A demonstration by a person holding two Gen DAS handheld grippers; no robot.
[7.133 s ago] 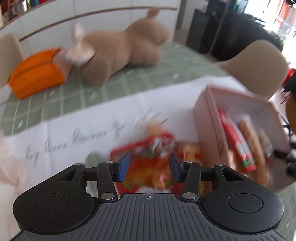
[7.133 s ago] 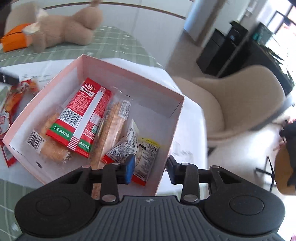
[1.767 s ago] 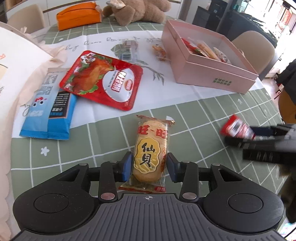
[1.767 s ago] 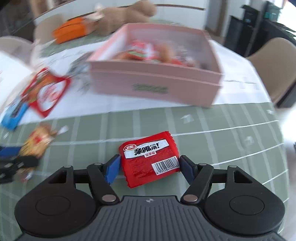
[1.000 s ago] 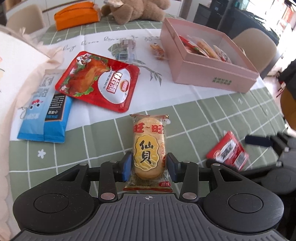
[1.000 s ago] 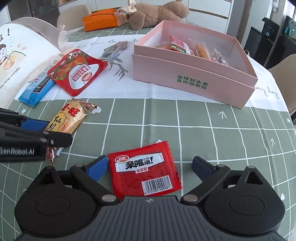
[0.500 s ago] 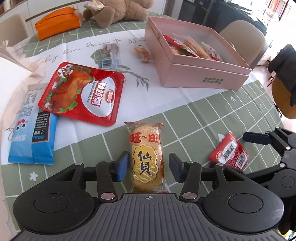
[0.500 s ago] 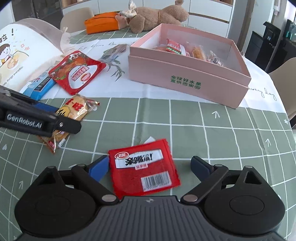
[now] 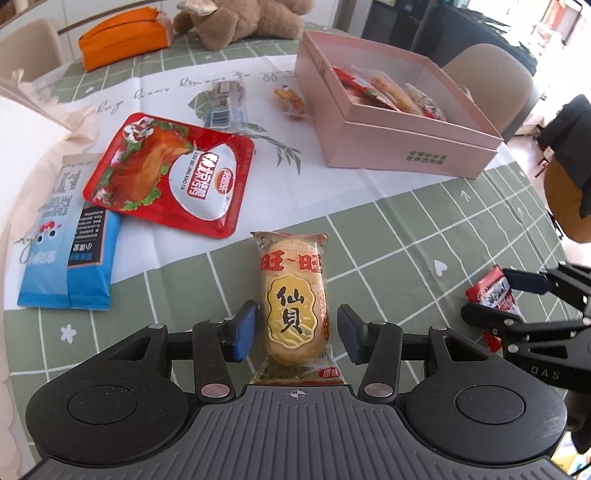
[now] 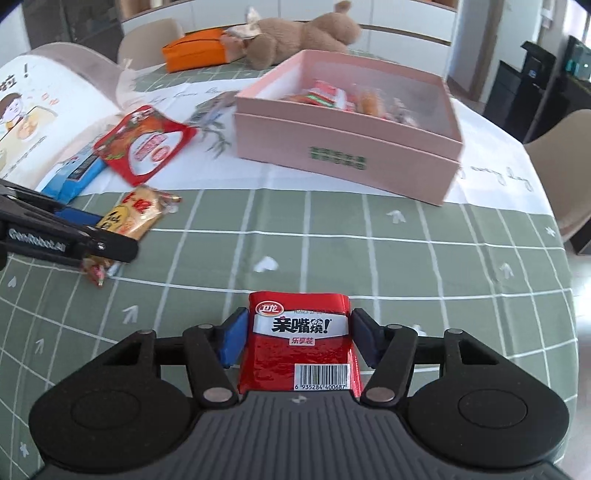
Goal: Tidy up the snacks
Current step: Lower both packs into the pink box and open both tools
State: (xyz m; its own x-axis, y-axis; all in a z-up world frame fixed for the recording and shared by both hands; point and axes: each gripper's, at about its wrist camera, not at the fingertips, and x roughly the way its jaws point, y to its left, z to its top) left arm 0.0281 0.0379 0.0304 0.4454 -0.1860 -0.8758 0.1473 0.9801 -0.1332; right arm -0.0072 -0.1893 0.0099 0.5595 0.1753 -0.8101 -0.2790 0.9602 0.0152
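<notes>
A yellow rice-cracker packet lies on the green checked cloth between the fingers of my left gripper, which is open with a gap on both sides. It also shows in the right wrist view. My right gripper is shut on a red snack packet and pinches it by its sides, just above the cloth. The red packet also shows in the left wrist view. The pink box with several snacks inside stands at the back.
A red chicken pouch, a blue packet and two small wrapped snacks lie on the white cloth. An orange pouch and a plush toy lie at the far side. A chair stands at the right.
My right gripper has closed on the red packet, which now bulges between the fingers. My left gripper has opened a little wider around the rice-cracker packet.
</notes>
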